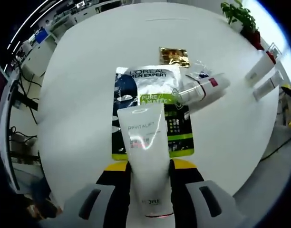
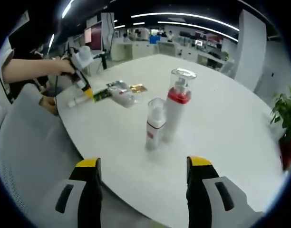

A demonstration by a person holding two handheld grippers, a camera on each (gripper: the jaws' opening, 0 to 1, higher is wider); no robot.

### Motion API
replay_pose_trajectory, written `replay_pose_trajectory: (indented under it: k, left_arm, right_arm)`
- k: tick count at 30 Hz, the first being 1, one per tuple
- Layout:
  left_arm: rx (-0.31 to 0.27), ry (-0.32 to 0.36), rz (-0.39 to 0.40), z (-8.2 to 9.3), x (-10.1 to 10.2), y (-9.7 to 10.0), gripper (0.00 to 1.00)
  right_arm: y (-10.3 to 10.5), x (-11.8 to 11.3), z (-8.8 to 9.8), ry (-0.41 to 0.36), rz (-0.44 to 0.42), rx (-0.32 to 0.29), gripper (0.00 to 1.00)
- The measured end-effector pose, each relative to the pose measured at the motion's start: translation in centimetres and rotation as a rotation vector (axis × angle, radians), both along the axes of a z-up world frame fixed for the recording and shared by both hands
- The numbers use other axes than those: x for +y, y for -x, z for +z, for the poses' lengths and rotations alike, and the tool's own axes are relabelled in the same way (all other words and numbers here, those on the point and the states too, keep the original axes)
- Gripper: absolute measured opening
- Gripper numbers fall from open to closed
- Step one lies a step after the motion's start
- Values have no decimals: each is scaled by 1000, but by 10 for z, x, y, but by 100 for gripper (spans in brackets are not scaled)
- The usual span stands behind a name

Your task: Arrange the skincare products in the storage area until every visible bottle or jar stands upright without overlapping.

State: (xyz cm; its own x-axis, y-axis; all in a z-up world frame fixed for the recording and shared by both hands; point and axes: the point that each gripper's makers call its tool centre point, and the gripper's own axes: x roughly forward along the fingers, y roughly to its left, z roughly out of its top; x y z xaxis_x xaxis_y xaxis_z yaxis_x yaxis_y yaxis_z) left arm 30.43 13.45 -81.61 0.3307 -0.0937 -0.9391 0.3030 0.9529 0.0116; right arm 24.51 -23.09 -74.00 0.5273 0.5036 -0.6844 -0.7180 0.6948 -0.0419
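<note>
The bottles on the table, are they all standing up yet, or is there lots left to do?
Partly done. Two pump bottles, the tall one and the small one, already stand upright side by side. The left gripper has its jaws shut on a white tube. Still left: a bottle lying on its side by the face mask packet, and the gold sachet.

We see a white squeeze tube (image 1: pixel 146 156) clamped lengthwise over a dark sheet-mask packet (image 1: pixel 150 111), a clear red-labelled bottle (image 1: pixel 202 90) lying flat, and two red-banded pump bottles (image 2: pixel 171 111) upright.
</note>
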Motion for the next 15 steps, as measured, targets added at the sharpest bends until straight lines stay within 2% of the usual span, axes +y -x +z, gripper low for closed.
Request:
replay_pose_trajectory:
  k: [5,8,11,15]
  left_arm:
    - [-17,41,-2,3,-4,0,29]
    - [-54,66,-6,9,-10,0,29]
    - [-92,104,0,18,-18,1,29]
    - [-142,122,-8,28,-28,3,29]
  right_arm:
    - [-1,1,4,11,17,-30,70]
    - [-2,5,7,10,37,-57,69]
    - [0,13,16,-67,46,-57,66]
    - [-7,12,36,-192,-19,-89,63]
